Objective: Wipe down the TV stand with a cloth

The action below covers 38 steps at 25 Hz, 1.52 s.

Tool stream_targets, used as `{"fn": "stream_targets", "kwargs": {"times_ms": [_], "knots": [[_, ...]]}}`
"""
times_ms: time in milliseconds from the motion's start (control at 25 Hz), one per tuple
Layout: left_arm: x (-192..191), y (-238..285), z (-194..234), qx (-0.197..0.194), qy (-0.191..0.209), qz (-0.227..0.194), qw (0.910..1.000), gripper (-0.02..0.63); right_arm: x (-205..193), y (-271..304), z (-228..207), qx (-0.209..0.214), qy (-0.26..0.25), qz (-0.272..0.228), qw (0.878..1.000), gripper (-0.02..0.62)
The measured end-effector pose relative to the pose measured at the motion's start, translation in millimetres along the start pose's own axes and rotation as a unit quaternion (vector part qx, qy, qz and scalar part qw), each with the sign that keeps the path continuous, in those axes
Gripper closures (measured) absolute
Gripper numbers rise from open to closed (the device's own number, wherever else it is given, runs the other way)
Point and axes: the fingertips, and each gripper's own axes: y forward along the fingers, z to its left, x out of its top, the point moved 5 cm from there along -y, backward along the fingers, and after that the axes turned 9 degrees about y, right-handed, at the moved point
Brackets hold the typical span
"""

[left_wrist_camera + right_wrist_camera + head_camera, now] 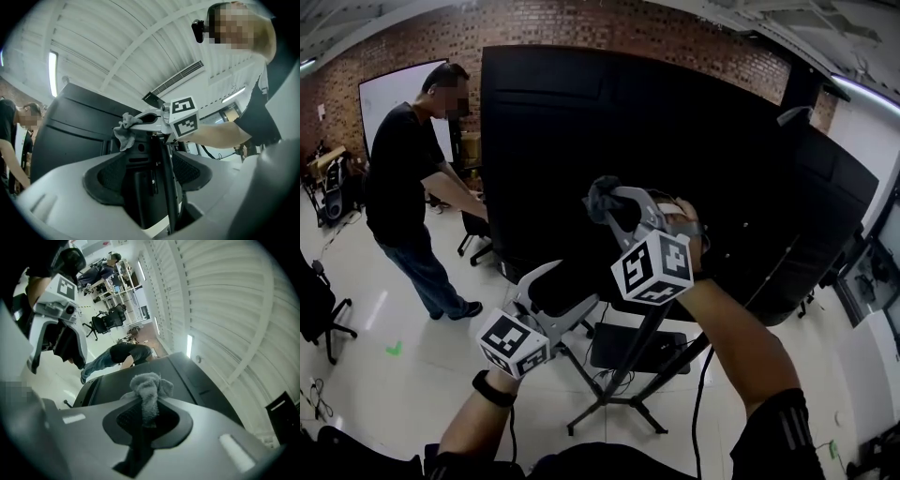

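A big black TV [609, 141] stands with its back to me on a black stand with splayed legs [619, 398]. My right gripper [605, 199] is shut on a small grey cloth [600, 194] and holds it against the TV's back panel. In the right gripper view the cloth [150, 387] bunches out past the jaws over the panel's top edge. My left gripper [570, 287] hangs lower, by the stand's post [654, 328], and is open. In the left gripper view the black post [161, 187] shows in the gap between the pads, with the cloth [125, 132] above it.
A person in black [408, 187] bends over something at the left of the TV. An office chair [321, 309] stands at the far left. A black box [628, 347] and cables lie on the floor among the stand's legs. A whiteboard [389, 94] hangs on the brick wall.
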Motion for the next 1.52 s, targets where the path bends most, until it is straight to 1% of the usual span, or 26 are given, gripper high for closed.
{"fn": "stream_targets", "kwargs": {"times_ms": [120,240,320,440,560,680,880,1080,1200,1280,1320,1400,1520], "knots": [[-8,-4,3,-0.004,-0.007,0.000,1.0000,0.268,0,20,6,0.003,-0.025,0.025,0.999,0.560],[-9,-7,8,-0.005,-0.014,0.000,0.9999,0.268,-6,37,9,-0.001,-0.071,0.060,0.996,0.558],[-10,-7,10,-0.007,-0.018,-0.001,0.9998,0.268,-8,41,11,-0.005,-0.104,0.076,0.992,0.560],[-16,-4,9,-0.017,-0.025,-0.005,0.9995,0.268,-11,38,13,-0.010,-0.138,0.099,0.986,0.560],[-17,0,4,-0.029,-0.033,-0.005,0.9990,0.268,-19,30,12,-0.019,-0.172,0.134,0.976,0.560],[-16,5,0,-0.041,-0.039,-0.006,0.9984,0.268,-26,20,6,-0.027,-0.186,0.181,0.965,0.560],[-25,19,-5,-0.063,-0.043,-0.015,0.9970,0.268,-45,10,0,-0.030,-0.221,0.224,0.949,0.560],[-24,28,-14,-0.077,-0.048,-0.019,0.9957,0.268,-58,-5,-7,-0.032,-0.230,0.261,0.937,0.560],[-25,29,-19,-0.084,-0.050,-0.020,0.9950,0.268,-66,-13,-9,-0.034,-0.229,0.274,0.933,0.560],[-25,27,-20,-0.086,-0.050,-0.020,0.9949,0.268,-66,-17,-8,-0.037,-0.227,0.265,0.937,0.560],[-27,26,-20,-0.086,-0.049,-0.020,0.9949,0.268,-61,-19,-6,-0.037,-0.221,0.251,0.942,0.560],[-29,23,-17,-0.082,-0.049,-0.020,0.9952,0.268,-47,-23,0,-0.032,-0.193,0.215,0.957,0.560],[-27,14,-8,-0.066,-0.049,-0.016,0.9965,0.268,-22,-20,15,-0.005,-0.124,0.165,0.978,0.560]]}}
